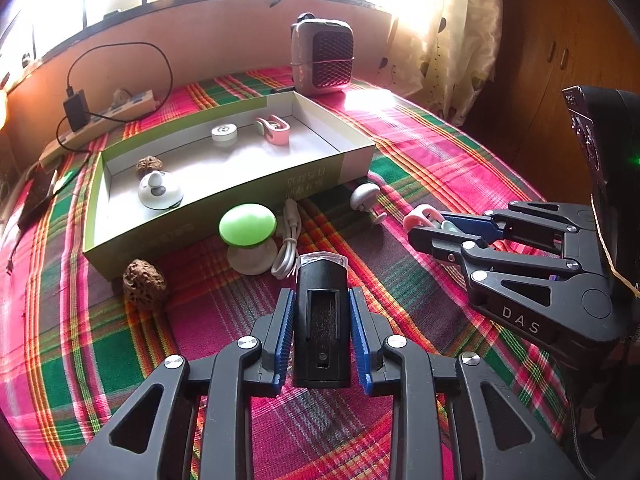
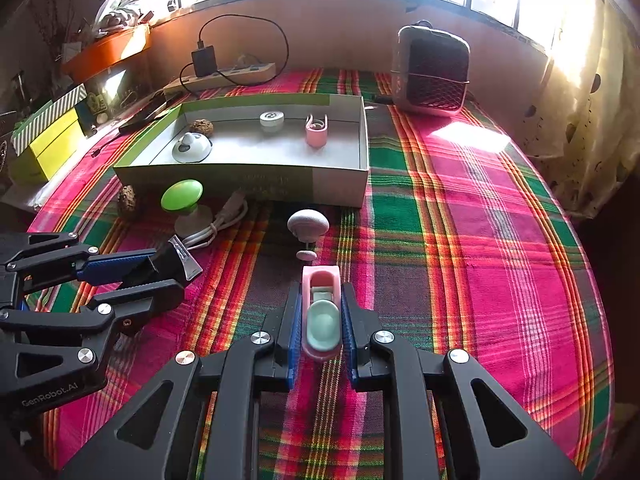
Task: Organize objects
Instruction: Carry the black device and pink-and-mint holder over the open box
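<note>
My left gripper (image 1: 322, 304) is shut on a black rectangular device with a clear tip (image 1: 321, 320), held above the plaid cloth; it also shows in the right wrist view (image 2: 168, 266). My right gripper (image 2: 320, 312) is shut on a pink clip with a mint-green insert (image 2: 322, 312), seen from the left wrist view too (image 1: 424, 220). The open green-and-white box (image 1: 352, 156) holds a white round gadget (image 1: 160, 190), a walnut (image 1: 149, 165), a white disc (image 1: 224, 133) and a pink clip (image 1: 273, 128).
In front of the box lie a green mushroom-shaped object (image 1: 248, 232), a coiled white cable (image 1: 289, 240), a walnut (image 1: 144, 284) and a grey mushroom-shaped object (image 2: 308, 226). A small heater (image 1: 324, 54) and a power strip (image 1: 108, 116) stand behind the box.
</note>
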